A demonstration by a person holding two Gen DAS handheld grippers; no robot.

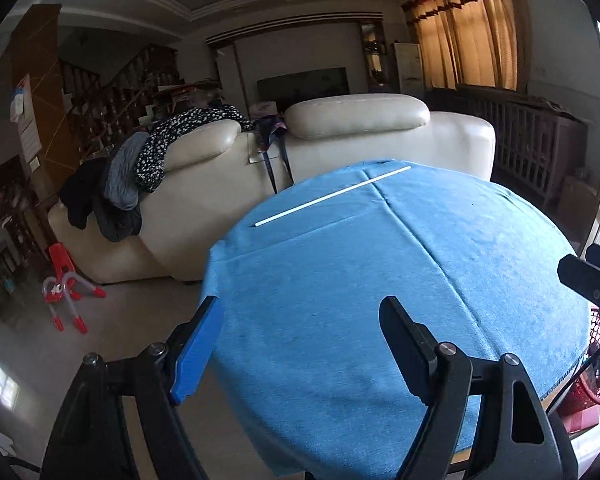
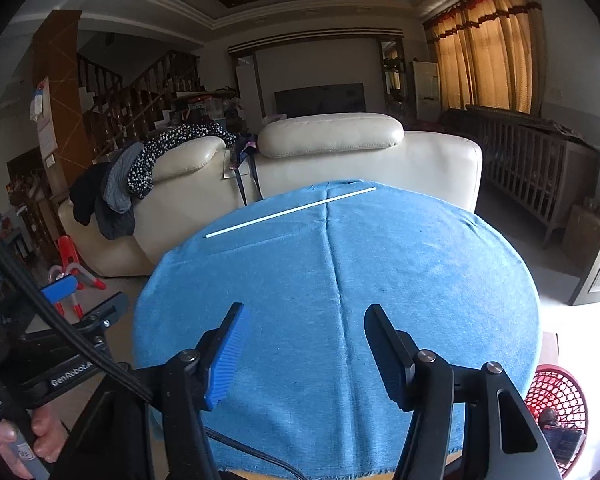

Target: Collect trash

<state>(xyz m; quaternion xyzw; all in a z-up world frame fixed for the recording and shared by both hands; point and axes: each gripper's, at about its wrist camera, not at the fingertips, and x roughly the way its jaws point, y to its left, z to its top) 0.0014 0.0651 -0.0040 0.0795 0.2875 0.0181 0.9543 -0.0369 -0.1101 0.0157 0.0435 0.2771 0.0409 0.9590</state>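
A round table under a blue cloth (image 1: 400, 280) (image 2: 340, 280) fills both views. A thin white stick (image 1: 332, 196) (image 2: 290, 211) lies near its far edge. A red mesh basket (image 2: 558, 396) with dark items inside stands low at the table's right side; it also shows in the left wrist view (image 1: 596, 380). My left gripper (image 1: 300, 312) is open and empty over the table's near left edge. My right gripper (image 2: 304, 316) is open and empty over the table's near side. The left gripper (image 2: 88, 300) also shows at the left of the right wrist view.
A cream leather sofa (image 1: 360, 136) (image 2: 340, 152) stands just behind the table, with clothes (image 1: 148, 160) draped over its left end. A red toy (image 1: 66, 292) lies on the floor at left. A wooden crib (image 2: 540, 168) stands at right.
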